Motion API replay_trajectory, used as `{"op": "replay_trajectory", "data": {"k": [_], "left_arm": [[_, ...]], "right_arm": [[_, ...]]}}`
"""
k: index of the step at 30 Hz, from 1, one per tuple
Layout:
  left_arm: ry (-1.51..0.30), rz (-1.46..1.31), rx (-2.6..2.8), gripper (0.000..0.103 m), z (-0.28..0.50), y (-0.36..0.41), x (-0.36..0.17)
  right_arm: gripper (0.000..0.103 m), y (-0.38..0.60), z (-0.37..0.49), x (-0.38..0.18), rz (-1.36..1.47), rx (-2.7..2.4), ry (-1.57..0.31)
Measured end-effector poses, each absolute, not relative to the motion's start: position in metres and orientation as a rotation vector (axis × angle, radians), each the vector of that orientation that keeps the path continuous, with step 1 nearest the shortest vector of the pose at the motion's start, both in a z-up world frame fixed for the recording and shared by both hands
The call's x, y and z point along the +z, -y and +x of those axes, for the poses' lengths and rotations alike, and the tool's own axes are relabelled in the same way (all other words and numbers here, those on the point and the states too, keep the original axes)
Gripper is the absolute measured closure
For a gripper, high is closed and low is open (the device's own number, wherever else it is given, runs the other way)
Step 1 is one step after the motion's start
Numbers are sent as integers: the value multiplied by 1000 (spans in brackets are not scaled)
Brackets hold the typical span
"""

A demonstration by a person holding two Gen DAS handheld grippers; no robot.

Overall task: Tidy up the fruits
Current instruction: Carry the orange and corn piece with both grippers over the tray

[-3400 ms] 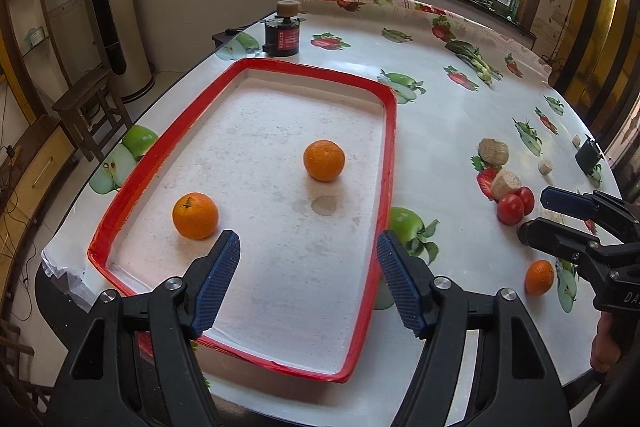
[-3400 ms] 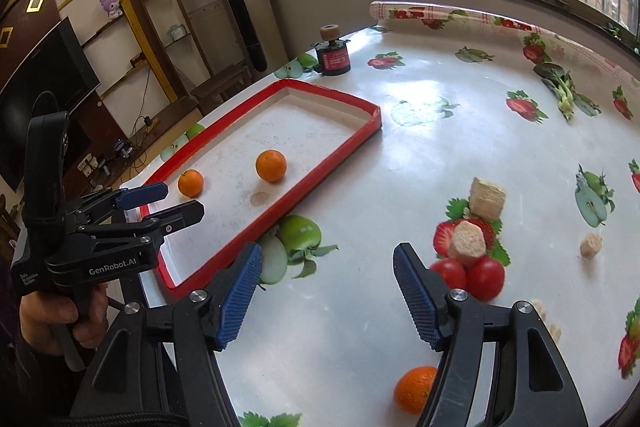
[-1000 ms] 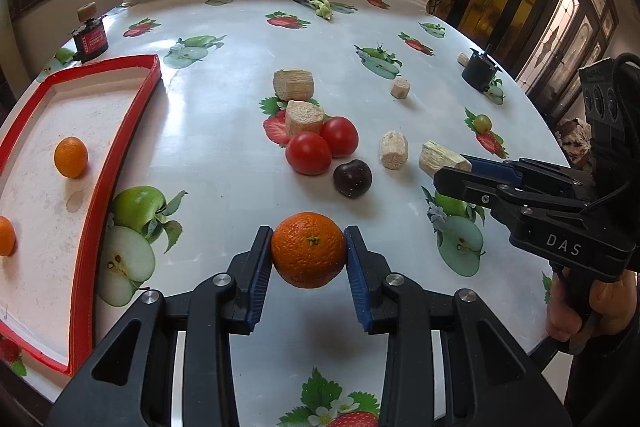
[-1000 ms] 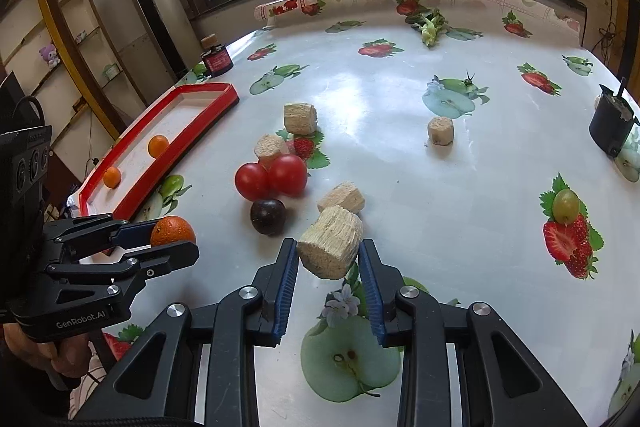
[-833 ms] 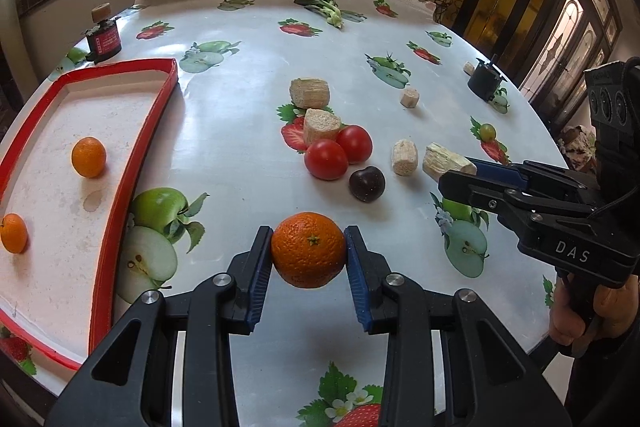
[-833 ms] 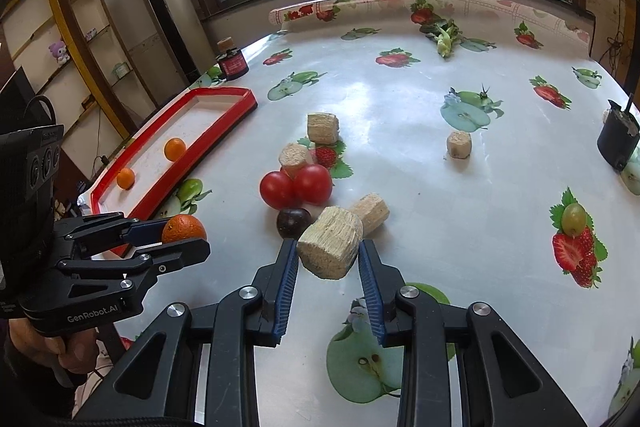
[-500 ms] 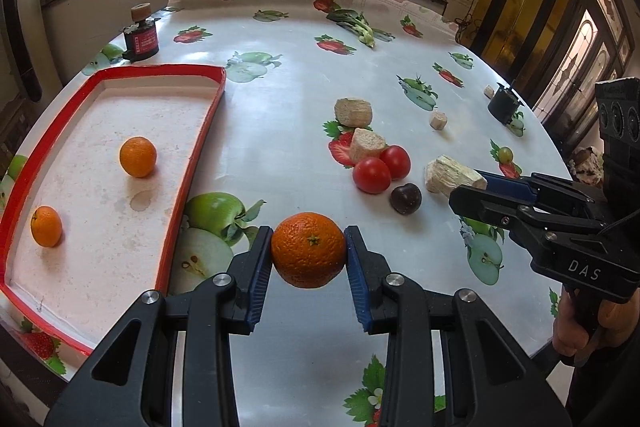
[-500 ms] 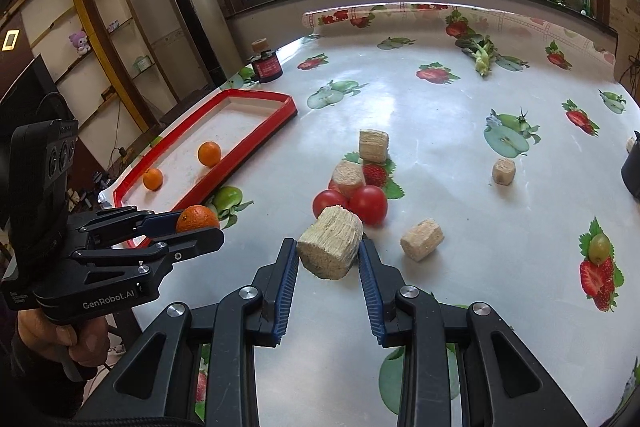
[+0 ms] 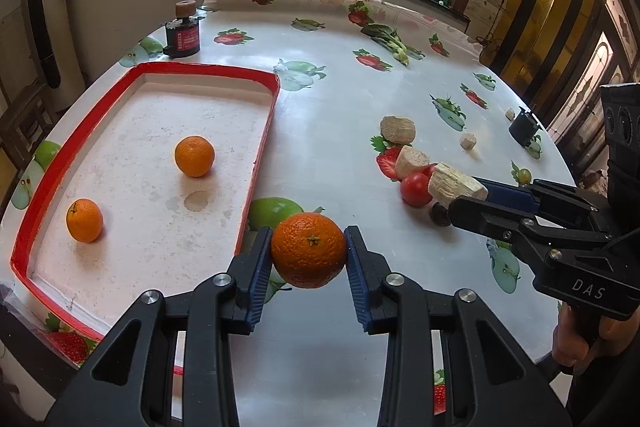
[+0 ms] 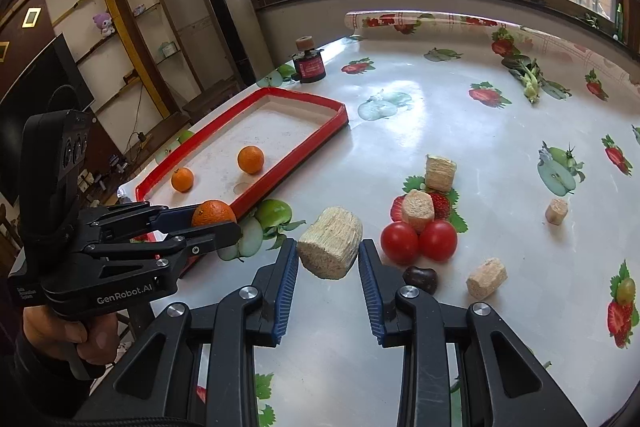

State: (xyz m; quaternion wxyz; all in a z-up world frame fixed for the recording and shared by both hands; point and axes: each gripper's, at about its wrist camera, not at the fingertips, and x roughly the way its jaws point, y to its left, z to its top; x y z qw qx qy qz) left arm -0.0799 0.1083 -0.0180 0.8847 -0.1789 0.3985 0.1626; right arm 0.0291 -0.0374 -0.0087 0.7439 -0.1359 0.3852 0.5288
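We take the red tray (image 9: 262, 155) as landmark. Left gripper (image 9: 309, 259) is closed on an orange (image 9: 309, 250), blue pads pressed to both its sides, held in the air just off the tray's near right rim; in the right wrist view the same gripper (image 10: 208, 223) sits by the tray's near corner with the orange (image 10: 213, 212) showing between its fingers. Right gripper (image 10: 328, 259) is clamped on a straw block (image 10: 330, 242), pads on both its sides, lifted above the table (image 10: 460, 115), right of the tray; from the left view that gripper (image 9: 476, 195) carries the block (image 9: 456, 183) well right of the tray.

Inside the tray: two oranges, one mid-tray (image 9: 194, 155), one nearer the left rim (image 9: 84, 220), apart from each other.

Right of the tray on the table: two tomatoes (image 10: 418, 241) touching each other, a dark plum (image 10: 420, 278) just in front of them, a block (image 10: 417, 210) touching the tomatoes from behind, another block (image 10: 440, 172) beyond it. Further right, two small blocks (image 10: 486, 277) (image 10: 556, 211) lie apart.

Beyond the tray's far end stands a dark jar (image 9: 182, 34) with a red label. A small black cup (image 9: 524, 127) sits far right of the tray near the table edge. A hand (image 10: 68, 335) grips the left gripper's handle.
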Motion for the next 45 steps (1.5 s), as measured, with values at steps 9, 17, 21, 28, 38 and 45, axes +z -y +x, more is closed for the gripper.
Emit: {"op": "replay_trajectory", "data": {"k": [9,17,21,28,38,45], "left_arm": [[-818,-384,392,70,-94,-136,-15],[-813,-401,455,70,-106,-168,-13],[-811,-405,488,70,-107,-186,-12],[-833,-424,542,70,-99,-225,-20],[-875,-454,593,70,-81,-264,-33],[-904,-449,616,70,-66,-276,-40]], "right_arm": [[71,4,23,-11,-312,1200,-846],[71,-34,20,-10,-325,1237,-839],[71,-59,25,-10,-316,1255,-849],[71,-108,31,-12,-334,1280,-854],[71,-166,55,-35,-364,1261,-902],[71,-190,64,-47,-400,1248,-907]]}}
